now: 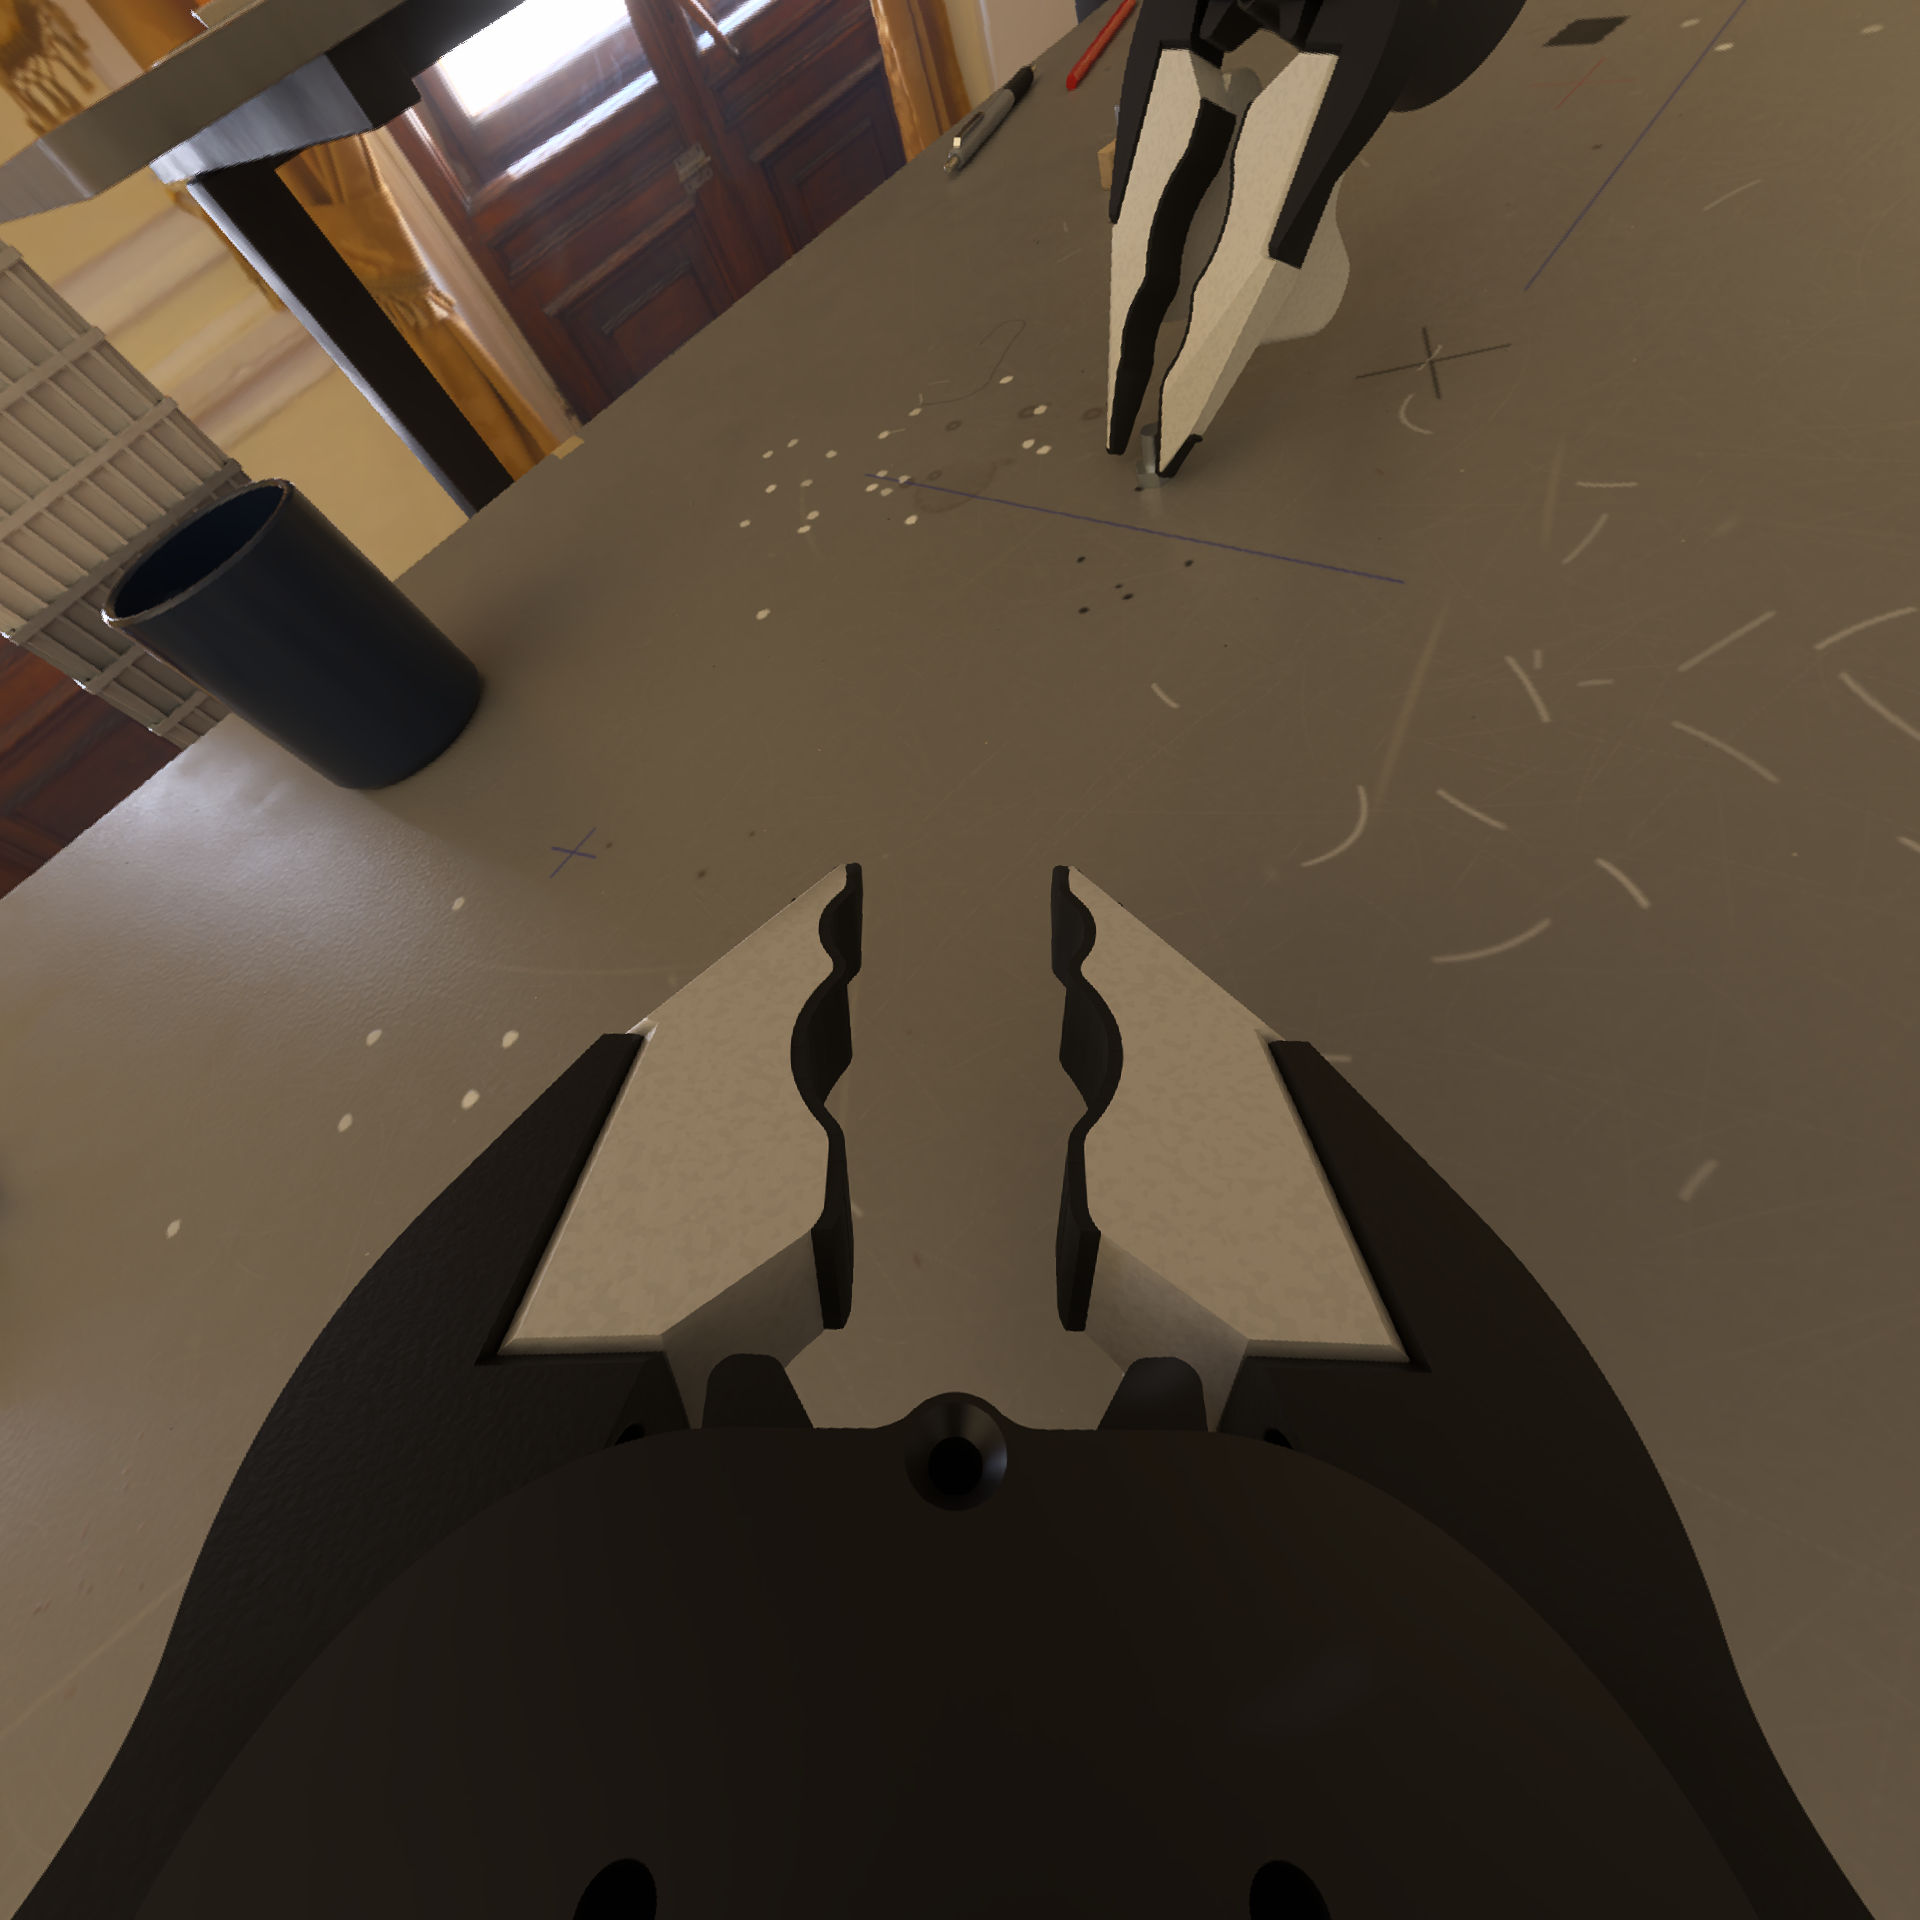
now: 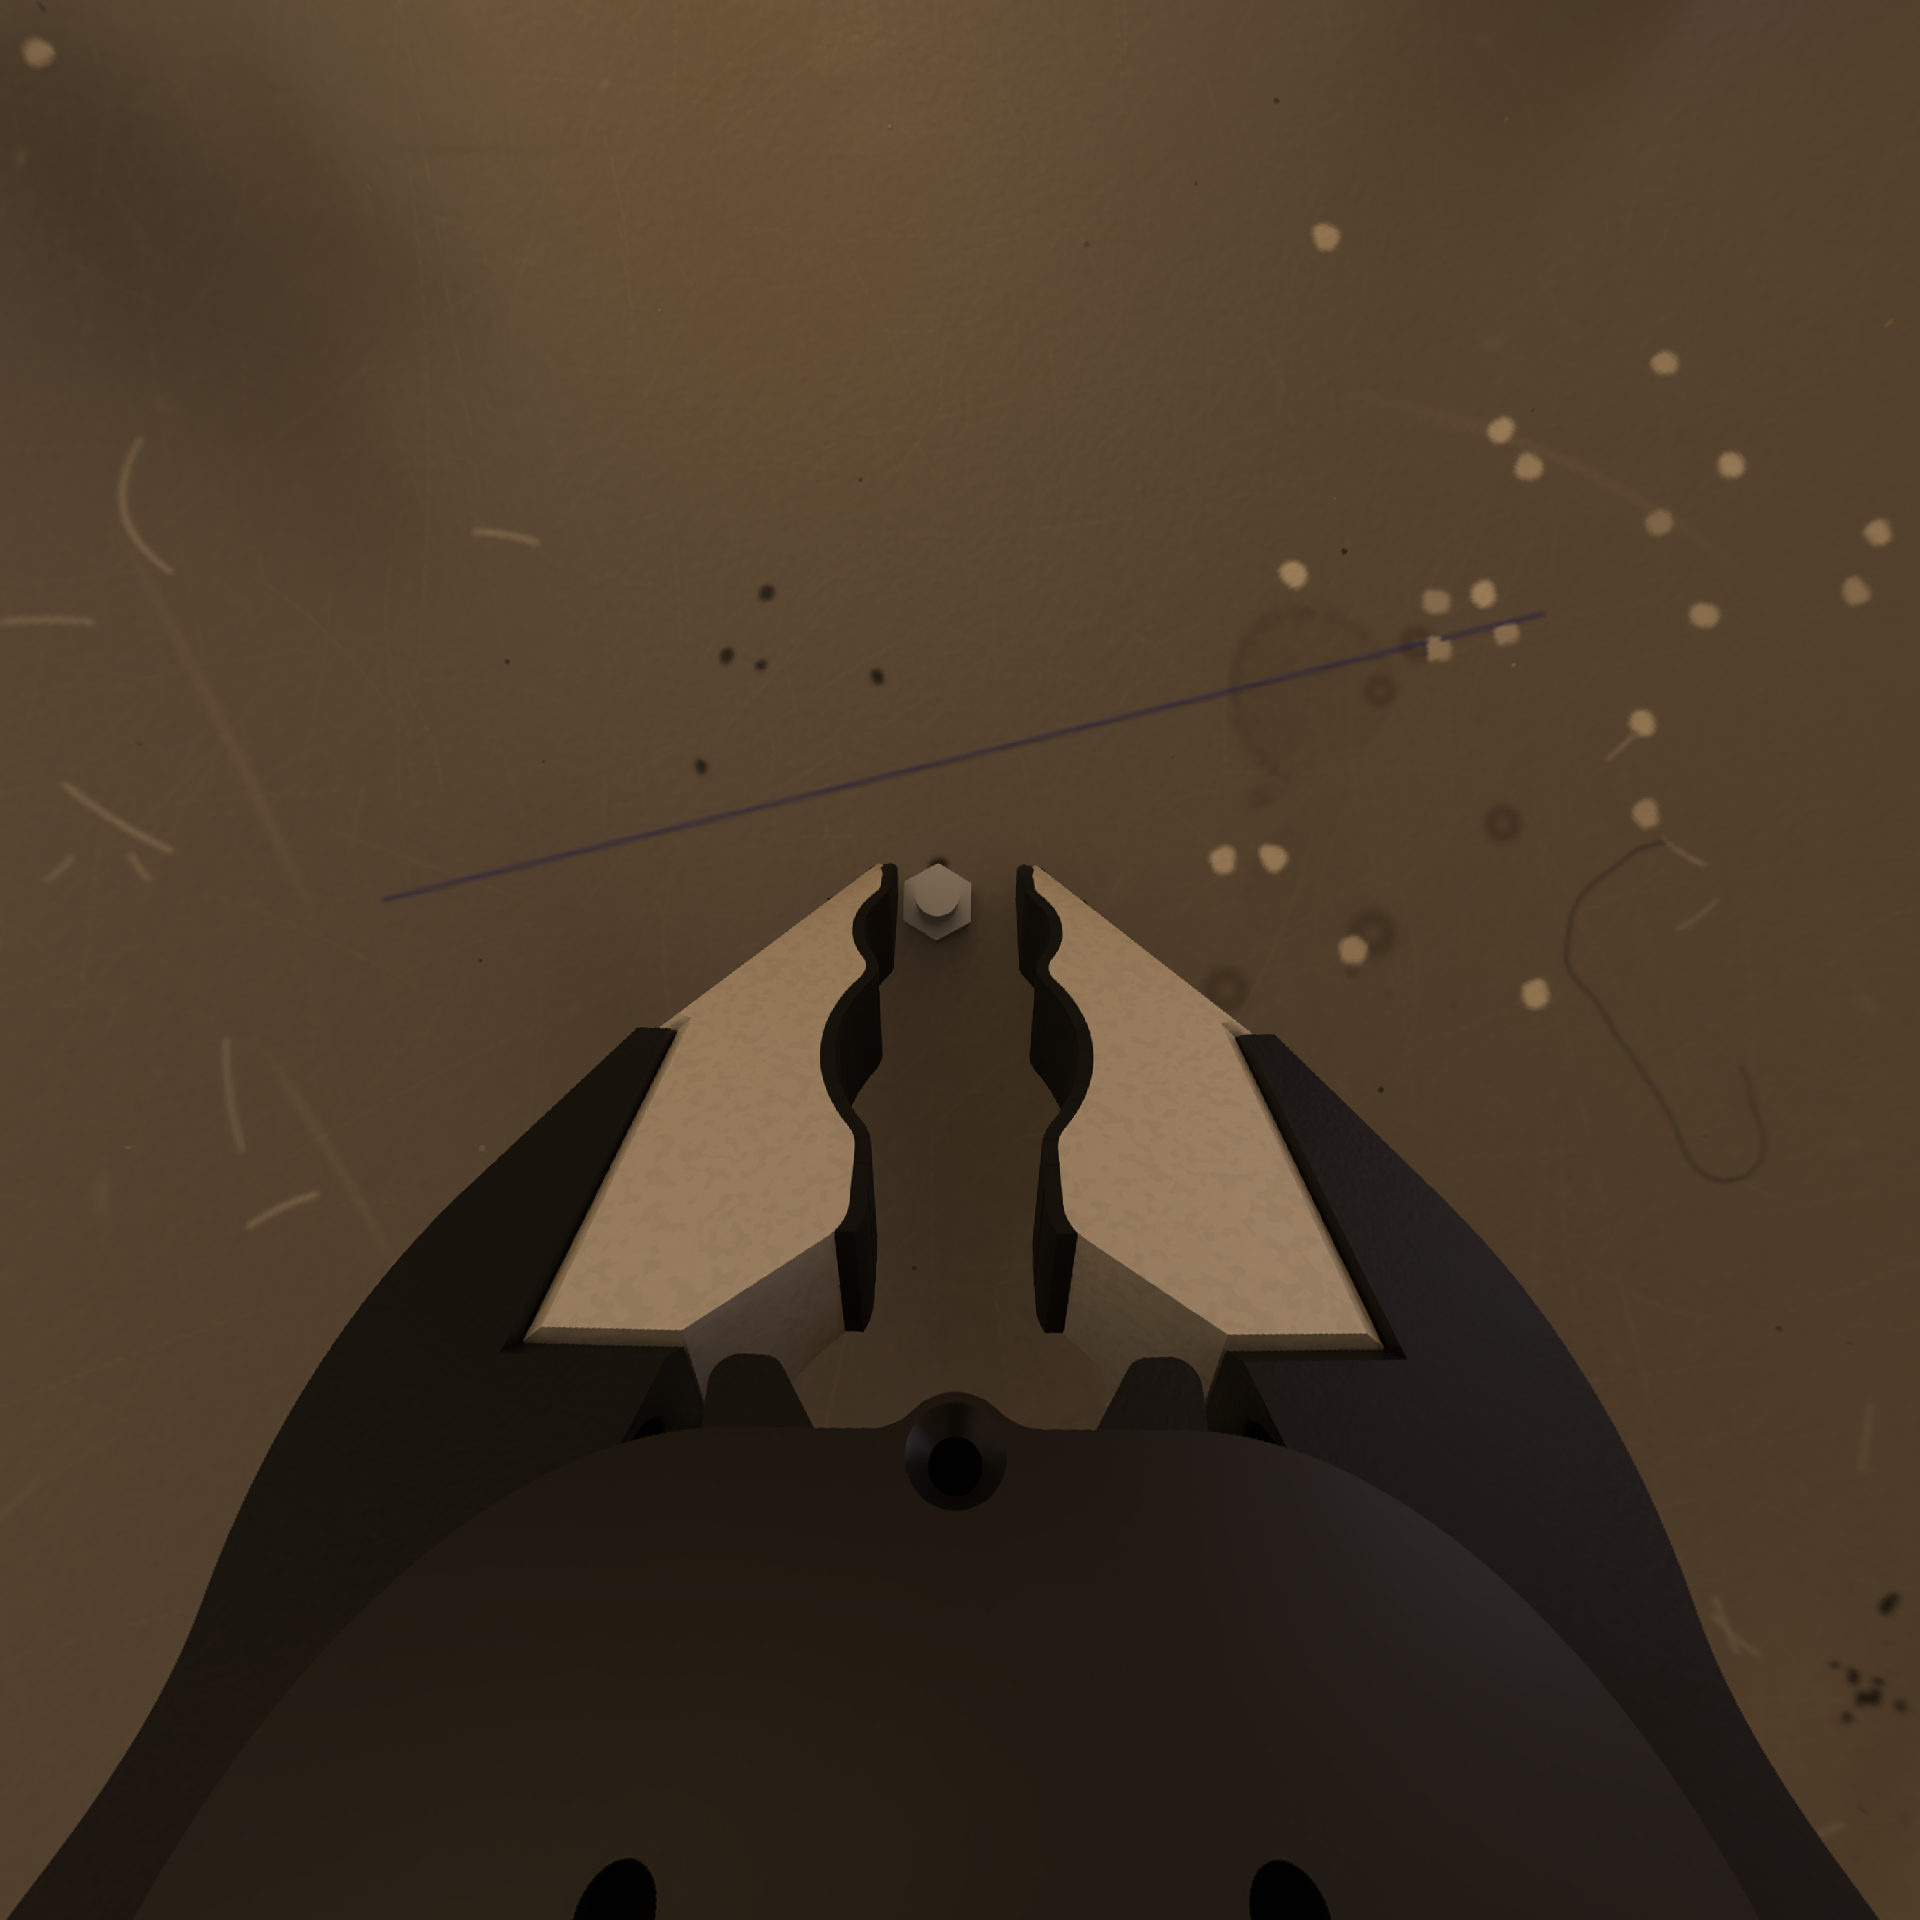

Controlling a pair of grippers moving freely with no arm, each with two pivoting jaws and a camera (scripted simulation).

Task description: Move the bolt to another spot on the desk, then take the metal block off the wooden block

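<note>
Right tool [image 2: 951, 894] vertical, agape astride bolt [image 2: 937, 902]

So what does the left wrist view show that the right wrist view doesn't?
Only the left wrist view shows the open left claw, a dark cup, a marker, a red pen and the right claw's whole body.

Only the right wrist view shows the bolt's hex head from above, nearer one fingertip.

Both show the right claw open around the bolt on the scratched desk.
</note>
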